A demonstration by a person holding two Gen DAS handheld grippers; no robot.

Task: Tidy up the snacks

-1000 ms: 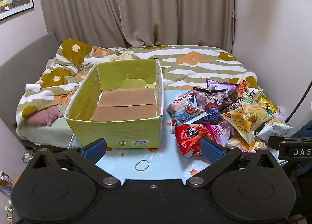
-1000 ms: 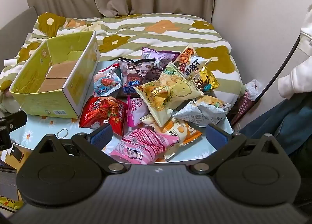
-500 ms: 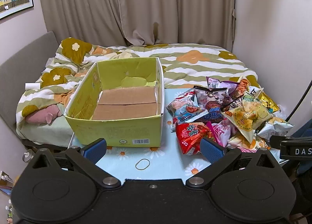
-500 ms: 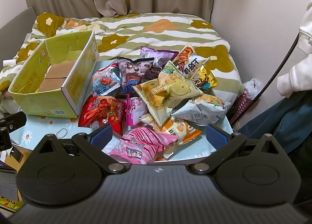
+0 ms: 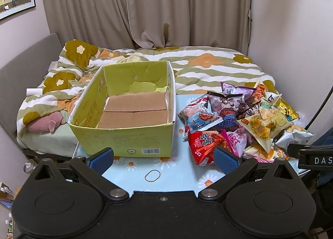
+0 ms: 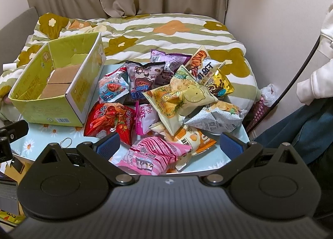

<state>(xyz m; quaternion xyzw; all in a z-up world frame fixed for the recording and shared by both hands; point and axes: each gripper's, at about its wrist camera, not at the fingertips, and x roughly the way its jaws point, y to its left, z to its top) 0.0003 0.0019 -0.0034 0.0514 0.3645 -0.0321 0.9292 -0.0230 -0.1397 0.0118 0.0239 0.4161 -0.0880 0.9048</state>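
An open yellow-green cardboard box (image 5: pixel 124 141) (image 6: pixel 56 110) stands on the left of the small table, with only its brown bottom flaps showing inside. A heap of snack bags lies to its right: a red bag (image 5: pixel 204 145) (image 6: pixel 110 122), a yellow corn-puff bag (image 5: pixel 266 124) (image 6: pixel 183 97), a pink bag (image 6: pixel 152 155) at the near edge, a dark purple bag (image 6: pixel 143 81). My left gripper (image 5: pixel 164 159) hangs open above the table's near edge, in front of the box. My right gripper (image 6: pixel 169 145) is open just above the pink bag, holding nothing.
A rubber band (image 5: pixel 152 175) lies on the light blue flowered table (image 5: pixel 183 174) near the front. Behind the table is a bed with a striped flowered quilt (image 5: pixel 208 66). A person's white sleeve (image 6: pixel 318 68) and jeans are at the right. A wall stands close on the right.
Both grippers have drifted slightly; the views shift a little, with the box and bags sitting marginally lower and closer. Nothing was grasped or moved on the table.
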